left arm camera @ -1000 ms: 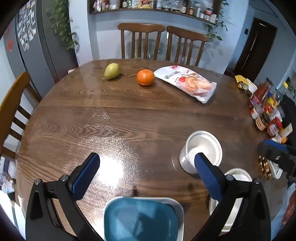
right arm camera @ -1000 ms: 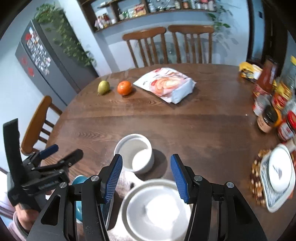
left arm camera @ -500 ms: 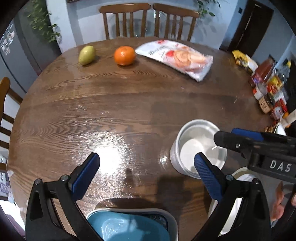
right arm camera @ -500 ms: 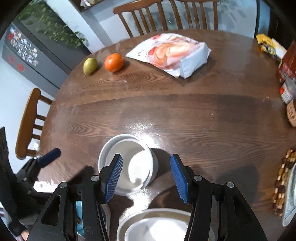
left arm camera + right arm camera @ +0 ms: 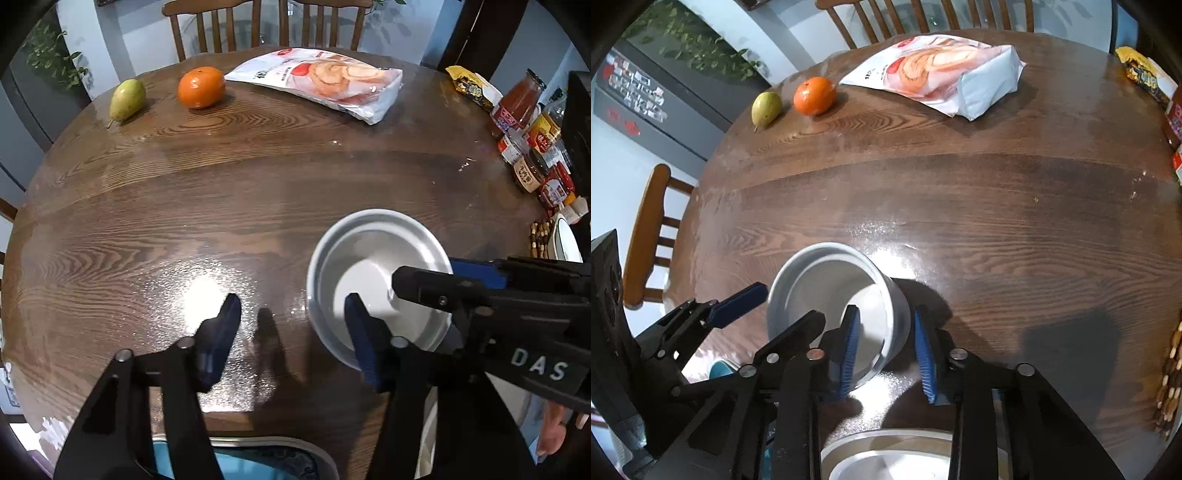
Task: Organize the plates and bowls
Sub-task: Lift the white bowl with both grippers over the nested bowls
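Bowl (image 5: 836,308) sits near the table (image 5: 960,192) edge, its right wall between your right gripper's (image 5: 886,350) spread fingers, not yet pinched. Close squarely on that wall, one pad inside, one outside, seated deep, before you lift. Your left gripper (image 5: 291,332) hangs released beside it; keep it clear.

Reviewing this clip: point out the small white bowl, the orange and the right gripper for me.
small white bowl (image 5: 827,288): right wrist view, on its inner wall.
orange (image 5: 201,86): left wrist view, middle of the fruit.
right gripper (image 5: 886,350): right wrist view, midway between its blue fingertips, which straddle the bowl's near wall.
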Demonstrator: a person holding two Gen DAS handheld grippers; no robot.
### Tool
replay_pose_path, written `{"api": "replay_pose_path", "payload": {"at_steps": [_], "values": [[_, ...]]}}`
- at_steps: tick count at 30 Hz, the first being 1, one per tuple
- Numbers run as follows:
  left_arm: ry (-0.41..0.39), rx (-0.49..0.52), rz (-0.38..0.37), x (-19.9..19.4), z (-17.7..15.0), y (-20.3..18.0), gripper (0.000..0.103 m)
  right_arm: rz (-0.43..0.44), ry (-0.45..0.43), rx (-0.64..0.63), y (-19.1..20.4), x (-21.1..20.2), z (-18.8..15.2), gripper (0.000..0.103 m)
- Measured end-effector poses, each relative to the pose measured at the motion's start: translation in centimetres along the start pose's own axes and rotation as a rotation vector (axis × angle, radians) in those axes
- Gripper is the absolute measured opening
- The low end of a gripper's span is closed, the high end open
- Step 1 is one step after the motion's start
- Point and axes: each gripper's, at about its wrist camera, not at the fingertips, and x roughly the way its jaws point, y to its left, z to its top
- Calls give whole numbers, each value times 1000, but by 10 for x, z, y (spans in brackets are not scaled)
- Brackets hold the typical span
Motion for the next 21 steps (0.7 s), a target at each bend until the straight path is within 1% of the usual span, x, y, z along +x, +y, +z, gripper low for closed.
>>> {"api": "replay_pose_path", "payload": {"at_steps": [2,4,8,11,21], "values": [[-2,4,-12,0,0,-2,42,-1,0,2,0,1,-1,25],[-6,6,-27,0,-1,-4,36,7,2,8,-1,2,-2,24],[-10,16,-39,1,-1,-10,27,9,-4,21,-4,3,-3,23],[-13,24,-45,2,-1,-14,22,3,-14,22,-4,2,-5,23],[-29,29,-23,2,-2,-19,22,-7,-42,31,-2,0,-10,23]]}}
